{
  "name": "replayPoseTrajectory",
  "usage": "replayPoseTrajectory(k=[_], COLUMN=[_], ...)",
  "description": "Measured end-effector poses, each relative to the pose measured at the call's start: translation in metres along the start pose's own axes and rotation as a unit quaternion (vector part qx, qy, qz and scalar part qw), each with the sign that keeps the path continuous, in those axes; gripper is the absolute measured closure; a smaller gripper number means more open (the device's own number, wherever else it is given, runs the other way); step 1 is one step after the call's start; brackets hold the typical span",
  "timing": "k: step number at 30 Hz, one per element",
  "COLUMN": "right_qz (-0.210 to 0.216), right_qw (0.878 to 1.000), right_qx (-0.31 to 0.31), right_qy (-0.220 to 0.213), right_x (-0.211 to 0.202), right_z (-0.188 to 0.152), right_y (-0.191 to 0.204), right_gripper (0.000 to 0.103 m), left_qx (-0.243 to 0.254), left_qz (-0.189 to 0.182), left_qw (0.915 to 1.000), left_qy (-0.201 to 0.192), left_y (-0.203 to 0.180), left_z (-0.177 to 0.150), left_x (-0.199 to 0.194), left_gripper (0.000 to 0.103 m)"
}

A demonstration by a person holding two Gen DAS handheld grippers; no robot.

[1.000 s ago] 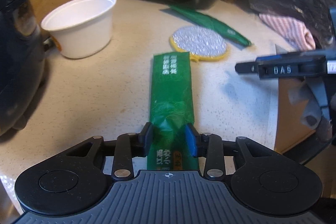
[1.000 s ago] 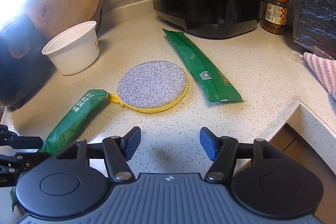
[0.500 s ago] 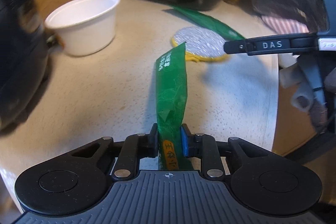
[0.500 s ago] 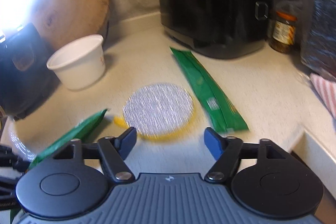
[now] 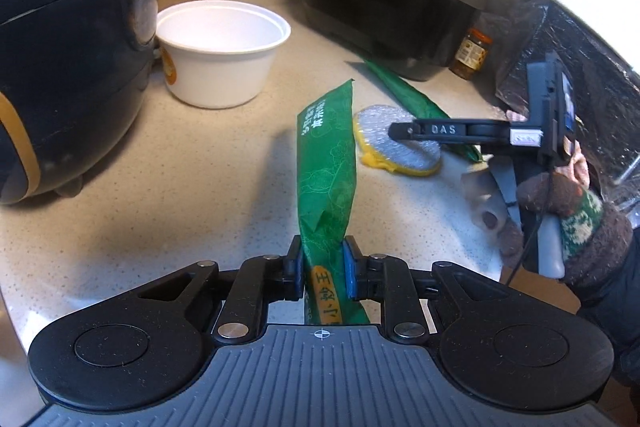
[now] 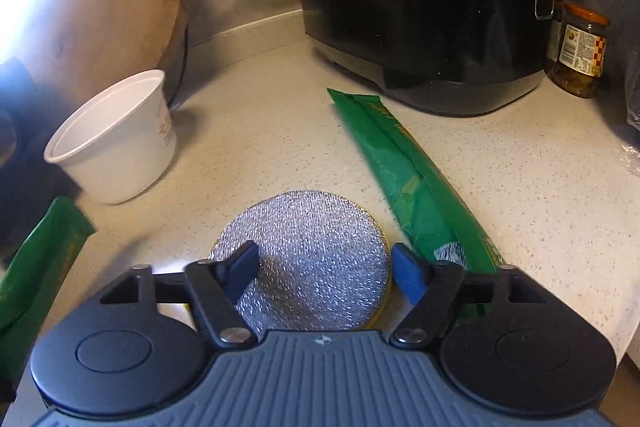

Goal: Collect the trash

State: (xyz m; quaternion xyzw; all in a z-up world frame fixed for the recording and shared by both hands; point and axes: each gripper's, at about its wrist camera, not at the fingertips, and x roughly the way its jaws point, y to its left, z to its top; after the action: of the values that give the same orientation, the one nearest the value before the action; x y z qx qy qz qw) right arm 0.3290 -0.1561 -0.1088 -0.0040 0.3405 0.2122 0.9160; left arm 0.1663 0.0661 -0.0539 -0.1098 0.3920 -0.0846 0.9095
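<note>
Here the white bowl stood open and empty on the speckled counter, and a lidded jar held something dark. Two green wrappers were counted: the first green wrapper was pinched in the left gripper, jaws just closed narrow on it, its far end raised off the counter; the second green wrapper lay flat beside one round scouring pad. The right gripper, jaws just narrowing, hung open and empty over that pad
</note>
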Motion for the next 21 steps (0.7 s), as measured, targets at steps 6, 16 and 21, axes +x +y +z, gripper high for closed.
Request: replayPoseTrajectory(k=[6, 16, 21], right_qz=[0.022, 0.055, 0.020], right_qw=[1.000, 0.997, 0.999], right_qx=[-0.006, -0.007, 0.008], right_qy=[0.011, 0.045, 0.030], right_x=[-0.039, -0.103, -0.123], right_z=[-0.023, -0.081, -0.089], right_y=[0.001, 0.016, 0.011], right_gripper=[0.085, 0.101, 0.097], left_qx=[0.002, 0.000, 0.035], left_qz=[-0.025, -0.041, -0.037], left_qw=[0.9997, 0.9991, 0.9987], left_qy=[0.004, 0.010, 0.003], left_y=[-0.005, -0.016, -0.028], left_z=[0.003, 0.018, 0.048], left_x=[0.006, 0.029, 0.054], left_gripper=[0.080, 0.080, 0.080])
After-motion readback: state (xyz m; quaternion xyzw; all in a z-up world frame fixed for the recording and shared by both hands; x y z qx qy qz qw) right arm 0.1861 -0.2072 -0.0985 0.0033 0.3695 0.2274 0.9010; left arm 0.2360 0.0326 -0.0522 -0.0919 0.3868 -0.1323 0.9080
